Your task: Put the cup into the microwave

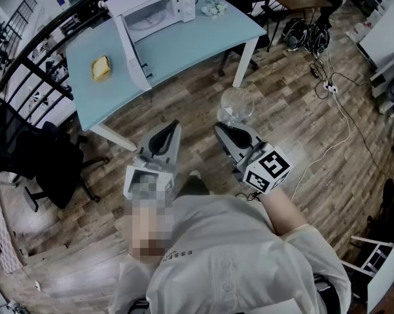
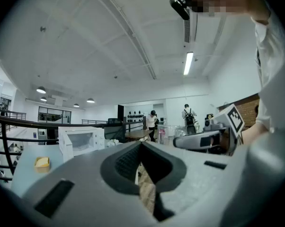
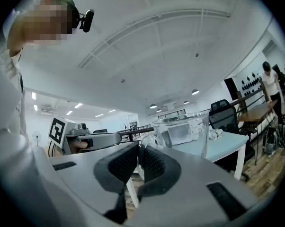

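The microwave stands with its door swung wide, and well short of it the left gripper hangs with jaws together on nothing. Right of that, equally far from the microwave, the right gripper is clamped on the glass cup by its handle. The carry likely goes best with the cup upright and level, approaching the microwave clear of the door's edge.
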